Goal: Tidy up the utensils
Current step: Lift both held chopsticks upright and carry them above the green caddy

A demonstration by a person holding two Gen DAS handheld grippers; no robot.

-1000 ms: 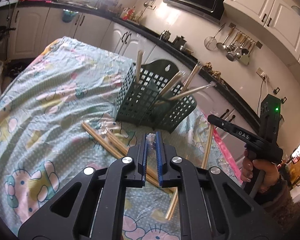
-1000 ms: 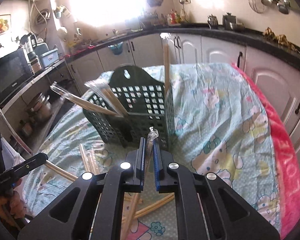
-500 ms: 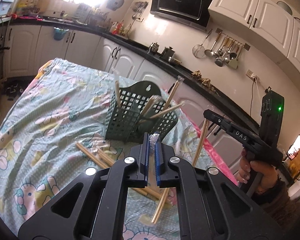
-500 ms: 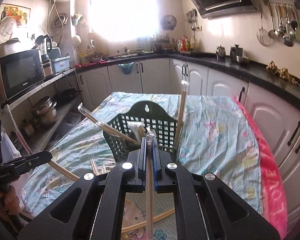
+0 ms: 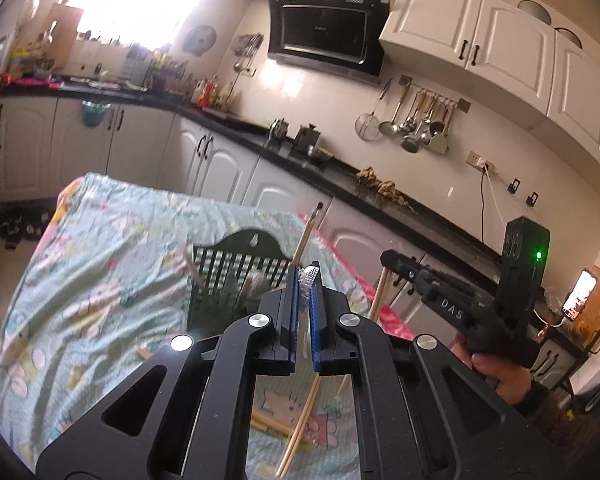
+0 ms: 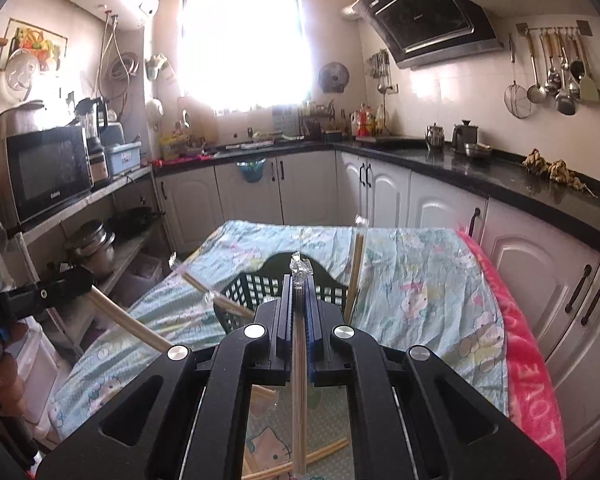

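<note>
each of the two tongs holds one wrapped pair of chopsticks clear above the table. the left tongs [image 5: 305,280] are closed tight on the crinkled clear wrapper end of the left chopstick pair [image 5: 300,424], whose long axis runs back under the tongs, sloping down toward the camera, with the wrapper tip poking up past the blue pads. the right tongs [image 6: 299,286] are likewise clamped on the right chopstick pair [image 6: 299,392], which runs straight along the line of the fingers, its crumpled wrapper tip sticking out in front and the wooden length passing down between the arms toward the camera. just beyond both tips stands the dark green slotted basket [image 6: 260,286] on the table [image 6: 420,280], which is covered with a pale cartoon-print cloth. the basket holds several more wrapped chopsticks: one stands nearly upright at its right corner [image 6: 356,264], and others lean out to the left [image 6: 204,280] at a low angle. a few loose chopsticks [image 6: 324,450] lie flat on the cloth below the tongs. in the left wrist view the hand [image 5: 500,376] holding the right tongs shows at the right edge. dark counters, white cabinets and hanging ladles [image 6: 556,76] surround the table.
</note>
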